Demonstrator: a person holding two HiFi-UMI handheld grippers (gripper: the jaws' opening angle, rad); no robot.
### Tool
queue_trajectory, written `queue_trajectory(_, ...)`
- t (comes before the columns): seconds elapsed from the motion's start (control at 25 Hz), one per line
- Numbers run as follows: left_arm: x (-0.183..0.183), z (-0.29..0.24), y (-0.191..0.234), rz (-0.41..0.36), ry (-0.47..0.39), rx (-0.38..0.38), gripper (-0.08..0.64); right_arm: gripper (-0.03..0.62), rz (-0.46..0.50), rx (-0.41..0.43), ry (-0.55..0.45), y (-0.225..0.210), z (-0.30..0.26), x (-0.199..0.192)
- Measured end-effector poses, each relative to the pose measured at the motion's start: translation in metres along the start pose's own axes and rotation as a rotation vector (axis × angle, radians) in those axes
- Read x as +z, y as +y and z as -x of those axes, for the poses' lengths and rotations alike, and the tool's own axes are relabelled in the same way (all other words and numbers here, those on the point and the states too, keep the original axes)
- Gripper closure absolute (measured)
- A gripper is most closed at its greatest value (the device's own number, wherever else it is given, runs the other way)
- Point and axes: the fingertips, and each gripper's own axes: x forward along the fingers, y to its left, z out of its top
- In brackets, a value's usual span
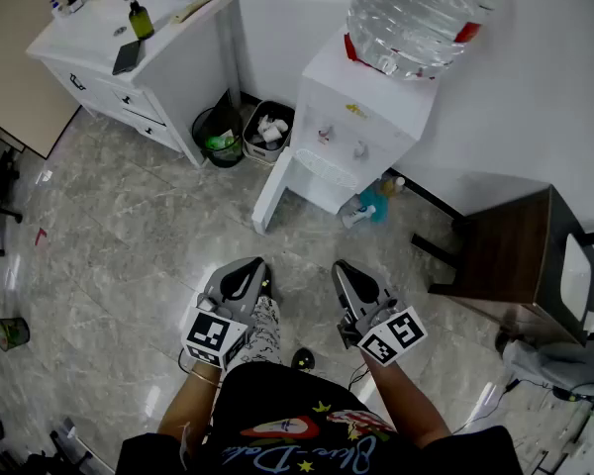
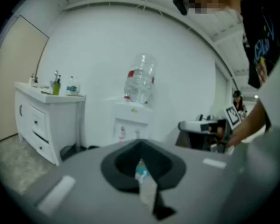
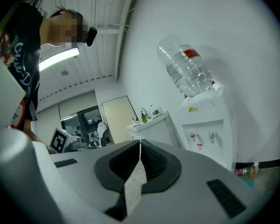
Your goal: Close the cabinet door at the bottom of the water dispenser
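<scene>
Head view: dispenser (image 1: 361,117) at 12 o'clock, door (image 1: 275,188) swung open toward 10. I hold left gripper (image 1: 249,268) and right gripper (image 1: 346,270) low, well short of it.
Left gripper view: jaws together, empty.
Right gripper view: same; I judge a push needs no grasp.

There is one water dispenser (image 1: 361,132). It carries one upturned jug (image 1: 411,13), with two taps (image 1: 326,134) on its front and one cabinet door (image 1: 273,191) at its foot. In the head view, two bins (image 1: 218,137) stand just left of the dispenser, and one white cabinet (image 1: 168,62) farther left. Two small bottles (image 1: 371,206) lie at the dispenser's base. One dark table (image 1: 510,255) stands to its right. Two grippers are in front of it: the left gripper (image 1: 249,265) and the right gripper (image 1: 344,267).
</scene>
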Motion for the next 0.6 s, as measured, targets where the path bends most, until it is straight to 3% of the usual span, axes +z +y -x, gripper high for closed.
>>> queue_trajectory(0.16, -0.025, -0.061, 0.076, -0.11, 0.052, -0.011, 0.563, 0.575, -0.026, 0.011, 0.064, -0.038, -0.1, -0.024)
queue_trajectory(0.4, -0.096, -0.135, 0.158, -0.076, 0.183, -0.018, 0.563, 0.575, 0.097, -0.066, 0.152, -0.095, -0.196, -0.077)
queue_trajectory(0.52, -0.148, -0.162, 0.189, -0.125, 0.286, -0.017, 0.563, 0.575, 0.143, -0.068, 0.246, -0.121, -0.224, -0.122)
queue_trajectory(0.6, -0.186, -0.175, 0.201, -0.111, 0.349, -0.002, 0.563, 0.575, 0.14, -0.048, 0.292, -0.133, -0.229, -0.145)
